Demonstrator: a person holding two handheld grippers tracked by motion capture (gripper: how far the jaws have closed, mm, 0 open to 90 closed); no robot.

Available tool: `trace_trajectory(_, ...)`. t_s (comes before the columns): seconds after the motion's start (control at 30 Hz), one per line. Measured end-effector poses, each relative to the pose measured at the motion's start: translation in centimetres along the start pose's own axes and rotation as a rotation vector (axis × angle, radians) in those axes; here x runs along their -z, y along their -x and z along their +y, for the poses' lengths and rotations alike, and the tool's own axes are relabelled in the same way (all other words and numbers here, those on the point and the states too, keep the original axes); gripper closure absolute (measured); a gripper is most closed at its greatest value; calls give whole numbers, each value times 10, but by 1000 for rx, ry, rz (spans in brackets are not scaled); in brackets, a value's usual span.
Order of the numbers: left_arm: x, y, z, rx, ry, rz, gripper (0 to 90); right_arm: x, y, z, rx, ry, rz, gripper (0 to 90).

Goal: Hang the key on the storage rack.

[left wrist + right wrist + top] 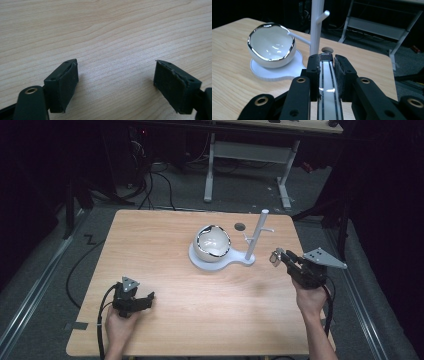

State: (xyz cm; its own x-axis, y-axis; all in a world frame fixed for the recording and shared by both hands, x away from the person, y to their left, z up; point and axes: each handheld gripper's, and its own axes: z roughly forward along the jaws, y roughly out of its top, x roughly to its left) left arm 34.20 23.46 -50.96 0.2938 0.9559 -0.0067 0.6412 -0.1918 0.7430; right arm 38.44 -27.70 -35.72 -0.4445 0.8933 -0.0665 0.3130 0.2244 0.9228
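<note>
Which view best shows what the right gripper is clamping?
The right gripper view: the right gripper has its jaws shut on a thin white strip with dark edge lines, seen close and lengthwise. The high view shows it as a small glint at the right gripper's tips. The left gripper view shows bare table.

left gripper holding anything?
No: in the left gripper view the left gripper has its jaws wide apart, with bare table between them.
</note>
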Motion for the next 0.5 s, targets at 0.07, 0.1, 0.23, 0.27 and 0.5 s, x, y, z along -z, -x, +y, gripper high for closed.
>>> trace_trajectory(0.07, 0, 0, 0, 0, 0, 0, 202, 2, 2, 4, -3, 10, 1, 750)
trace_trajectory(0.1, 0, 0, 0, 0, 0, 0, 202, 2, 2, 6, 0, 14, 1, 750)
trace_trajectory(0.23, 0, 0, 0, 0, 0, 1, 203, 2, 4, 15, 11, 17, 3, 751)
trace_trajectory(0.27, 0, 0, 0, 0, 0, 0, 202, 2, 4, 17, 13, 21, 4, 751)
trace_trajectory(0.5, 0, 0, 0, 1, 0, 0, 203, 1, 5, 28, 7, 38, 13, 751)
